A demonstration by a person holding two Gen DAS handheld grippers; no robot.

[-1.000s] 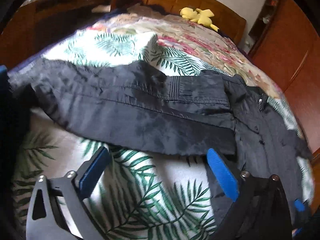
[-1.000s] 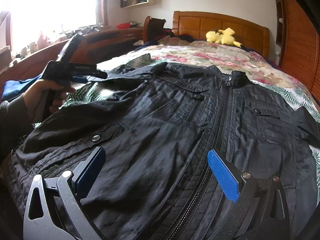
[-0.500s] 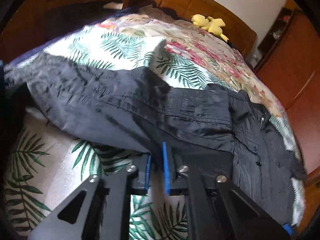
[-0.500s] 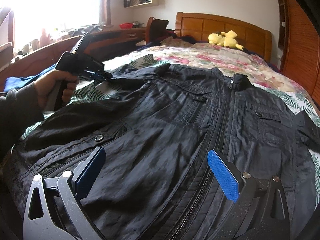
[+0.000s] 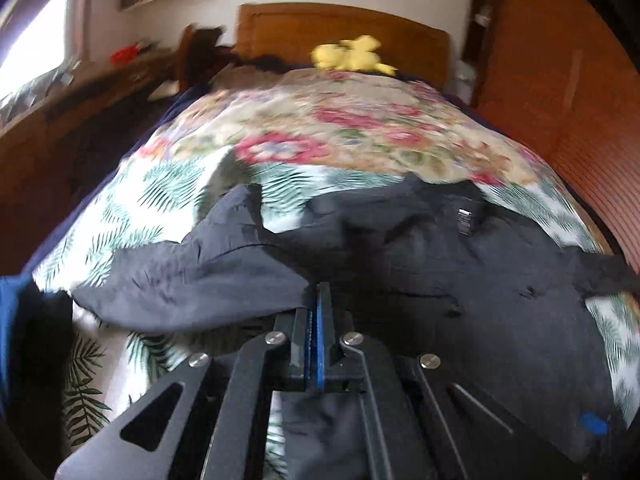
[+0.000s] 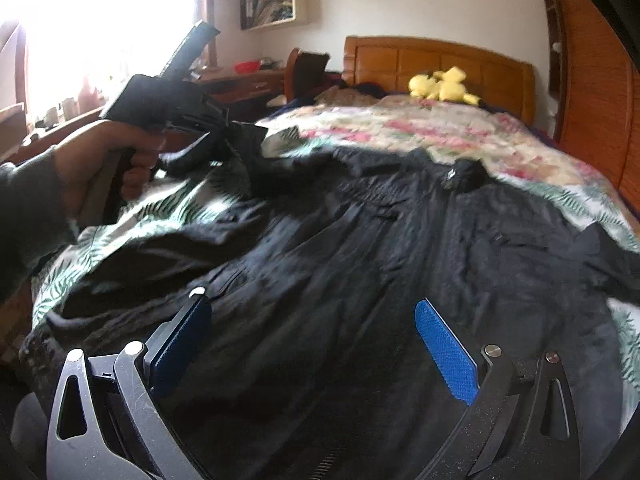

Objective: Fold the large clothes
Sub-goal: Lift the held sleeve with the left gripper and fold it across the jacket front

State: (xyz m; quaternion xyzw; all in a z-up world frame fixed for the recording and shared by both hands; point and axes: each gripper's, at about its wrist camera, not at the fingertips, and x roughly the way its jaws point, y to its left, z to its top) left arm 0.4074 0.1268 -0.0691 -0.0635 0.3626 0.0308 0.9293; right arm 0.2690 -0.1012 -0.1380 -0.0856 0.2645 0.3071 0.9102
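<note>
Jacket [image 6: 360, 264], black and large, lies spread front-up across a bed [image 6: 420, 132], its zip running down the middle and its collar [image 6: 464, 174] toward the wooden headboard [image 6: 440, 64]. It rests on a bedspread with green palm leaves [image 5: 160, 192] near the foot and pink flowers further up.

On the left, a person's hand [image 6: 100, 160] grips the left gripper [image 5: 318, 300]. Its blue-padded jaws are pressed together, pinching the edge of the jacket's sleeve [image 5: 192, 276]. The pinched cloth is raised off the bedspread, and the sleeve drapes down from it to the bed.

The right gripper [image 6: 316, 332] hangs over the lower front of the jacket, near the zip. Its two blue pads [image 6: 446, 352] stand spread wide apart, with cloth showing between them; whether they touch the cloth cannot be told.

A yellow soft toy [image 6: 444, 84] sits at the head of the bed, against the headboard. A wall shelf [image 6: 276, 0] holds papers or books; they are too small to make out. A red bowl [image 6: 247, 66] stands on a wooden desk [image 6: 240, 84] beside a bright window; its contents cannot be seen.
</note>
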